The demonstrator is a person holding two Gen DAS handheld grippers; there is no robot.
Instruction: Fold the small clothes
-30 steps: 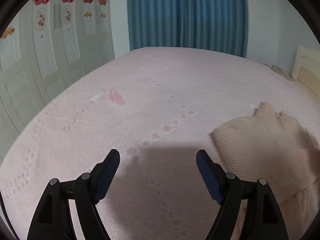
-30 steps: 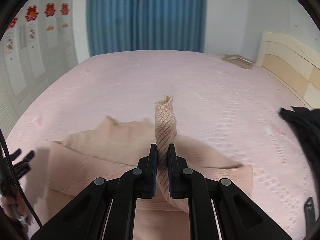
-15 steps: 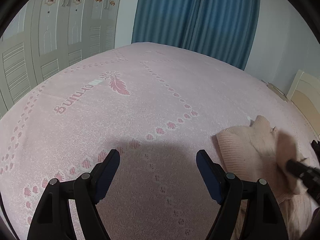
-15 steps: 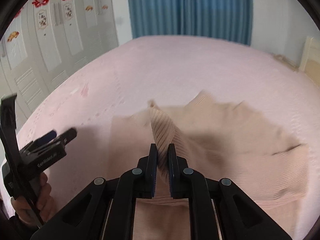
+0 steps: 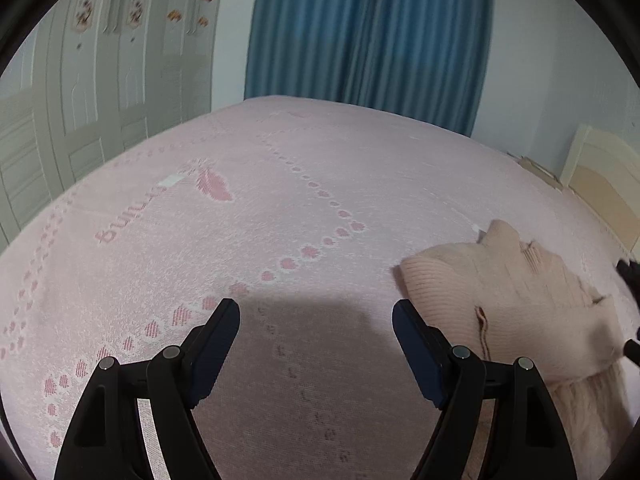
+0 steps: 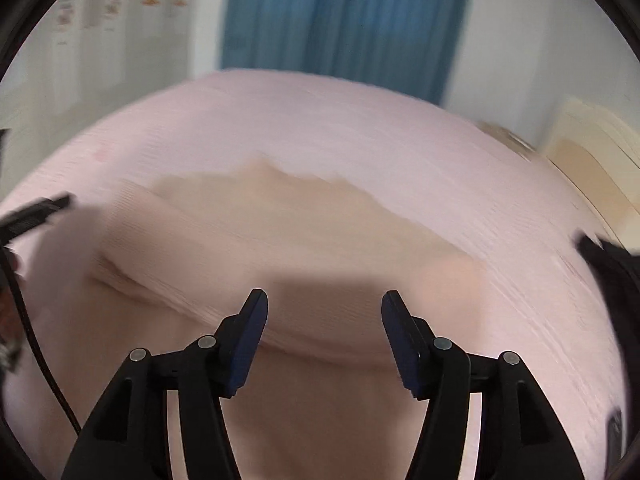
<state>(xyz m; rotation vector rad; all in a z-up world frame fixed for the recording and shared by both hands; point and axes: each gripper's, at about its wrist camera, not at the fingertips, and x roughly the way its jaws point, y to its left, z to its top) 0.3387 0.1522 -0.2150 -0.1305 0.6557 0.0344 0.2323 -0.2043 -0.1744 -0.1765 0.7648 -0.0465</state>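
Black fingers of the right gripper (image 6: 324, 336) are spread wide with nothing held, just above the pink sweater (image 6: 304, 240) laid on the bed (image 6: 360, 128). The left gripper (image 5: 316, 344) is also wide apart and empty, beside the sweater. The folded sleeve could be snagged and pulled loose if the sweater is brushed.

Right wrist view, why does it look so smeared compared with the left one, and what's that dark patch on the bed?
Right wrist view: motion blur smears the pink sweater, bedspread and curtain; only the open right hand-held gripper stays sharp. Left wrist view: sharp but fisheye-bent, and the dark patch is a shadow ahead of the open left hand-held gripper.
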